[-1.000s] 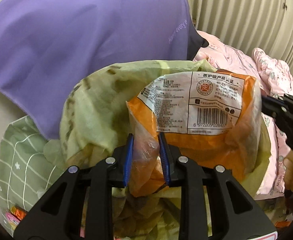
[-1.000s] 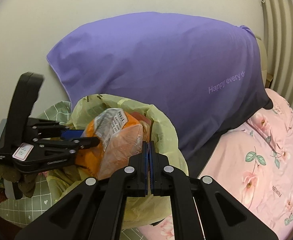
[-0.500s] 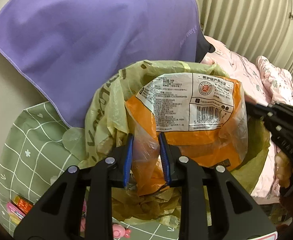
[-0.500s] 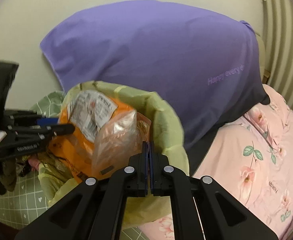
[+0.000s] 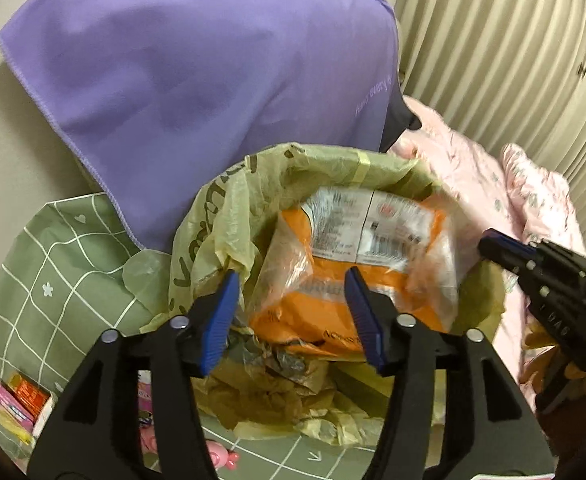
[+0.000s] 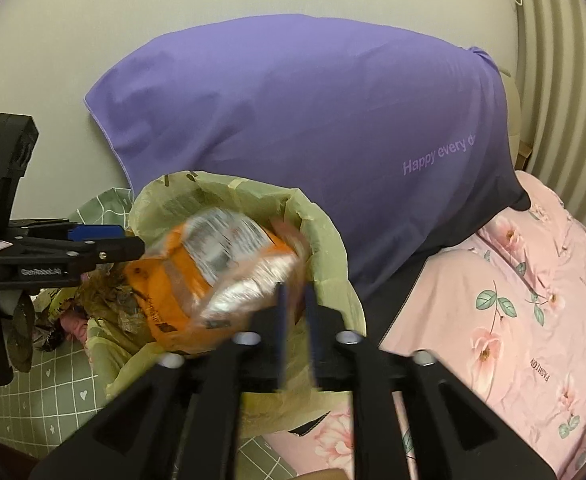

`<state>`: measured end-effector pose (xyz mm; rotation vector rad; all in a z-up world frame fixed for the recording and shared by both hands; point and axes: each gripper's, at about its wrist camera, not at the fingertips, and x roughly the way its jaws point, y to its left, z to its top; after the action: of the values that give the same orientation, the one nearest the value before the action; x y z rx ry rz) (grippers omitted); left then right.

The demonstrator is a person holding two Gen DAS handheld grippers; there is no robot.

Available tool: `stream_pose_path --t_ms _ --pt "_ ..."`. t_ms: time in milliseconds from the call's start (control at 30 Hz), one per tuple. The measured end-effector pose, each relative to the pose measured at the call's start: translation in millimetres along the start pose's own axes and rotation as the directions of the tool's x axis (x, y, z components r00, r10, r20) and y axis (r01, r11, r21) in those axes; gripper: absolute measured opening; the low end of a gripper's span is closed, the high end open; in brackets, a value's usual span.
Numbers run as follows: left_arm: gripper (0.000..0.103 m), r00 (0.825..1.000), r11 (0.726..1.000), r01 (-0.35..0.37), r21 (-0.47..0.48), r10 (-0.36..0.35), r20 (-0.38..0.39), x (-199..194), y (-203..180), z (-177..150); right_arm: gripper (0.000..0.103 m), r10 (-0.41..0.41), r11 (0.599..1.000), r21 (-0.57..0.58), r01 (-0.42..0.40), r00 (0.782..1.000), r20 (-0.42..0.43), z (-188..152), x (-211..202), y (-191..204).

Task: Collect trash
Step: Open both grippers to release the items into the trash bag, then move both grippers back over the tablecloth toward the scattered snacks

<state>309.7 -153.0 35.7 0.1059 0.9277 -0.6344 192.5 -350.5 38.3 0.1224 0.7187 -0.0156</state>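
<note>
Looking along my left gripper (image 5: 295, 314), I see its blue pads spread wide, holding nothing; the orange snack packet (image 5: 367, 268) lies just beyond them at frame centre, inside the mouth of the yellow-green trash bag (image 5: 213, 224). The packet is tilted, its long axis running lower left to upper right, with the white barcode label uppermost. My right gripper (image 6: 295, 322), low in its frame and blurred, shows a narrow gap between its fingers at the bag's near rim; whether it pinches the plastic I cannot tell. A purple pillow (image 6: 313, 128) fills the background.
</note>
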Motion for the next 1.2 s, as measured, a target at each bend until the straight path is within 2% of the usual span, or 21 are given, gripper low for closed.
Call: stream_pose_path --t_ms 33,67,333,433,567,733,833,933,1033,1067,1200 --pt "0.055 1.0 1.0 0.006 -0.011 -0.006 0.013 -4.3 1.4 -0.5 0.049 0.002 1.0 0.0 -0.002 1.0 0.005 0.7 -1.7 0.8" --pt "0.056 0.999 1.0 0.009 -0.023 -0.008 0.031 -10.4 3.8 -1.7 0.051 0.004 1.0 -0.001 -0.004 1.0 0.017 2.4 -4.7 1.9" --pt "0.057 0.988 0.994 -0.008 -0.112 0.026 0.154 -52.6 30.5 -19.0 0.051 0.02 0.999 -0.044 -0.017 0.997 0.068 18.2 -17.3 24.7" --pt "0.057 0.979 0.988 -0.039 -0.147 0.067 0.19 -67.9 50.0 -33.0 0.051 0.054 0.996 -0.07 -0.048 0.995 0.079 25.0 -18.4 42.4" --pt "0.057 0.959 0.968 -0.12 -0.222 0.171 0.228 -91.5 90.0 -60.8 0.052 0.134 0.984 -0.131 -0.123 0.988 0.075 38.9 -13.9 77.6" --pt "0.057 0.931 0.905 -0.196 -0.377 0.292 0.217 -123.7 155.4 -103.9 0.052 0.222 0.949 -0.243 -0.202 0.973 0.056 52.6 -3.7 131.1" --pt "0.057 0.905 0.841 -0.242 -0.484 0.375 0.199 -149.5 198.0 -134.9 0.052 0.27 0.925 -0.289 -0.247 0.962 0.043 61.3 8.6 171.3" --pt "0.057 0.882 0.79 -0.266 -0.553 0.431 0.191 -170.4 226.0 -156.3 0.052 0.316 0.905 -0.308 -0.293 0.949 0.025 67.3 26.0 212.5" --pt "0.057 0.848 0.727 -0.297 -0.619 0.499 0.178 -195.1 254.6 -182.7 0.051 0.365 0.887 -0.305 -0.347 0.931 0.002 71.4 51.3 261.7" --pt "0.057 0.841 0.713 -0.303 -0.632 0.512 0.174 -200.4 259.4 -189.4 0.052 0.375 0.884 -0.3 -0.359 0.927 -0.007 71.8 58.3 273.6" --pt "0.057 0.82 0.651 -0.312 -0.692 0.552 0.149 -214.9 283.2 -222.6 0.051 0.431 0.845 -0.297 -0.444 0.895 -0.113 68.2 100.2 342.6"
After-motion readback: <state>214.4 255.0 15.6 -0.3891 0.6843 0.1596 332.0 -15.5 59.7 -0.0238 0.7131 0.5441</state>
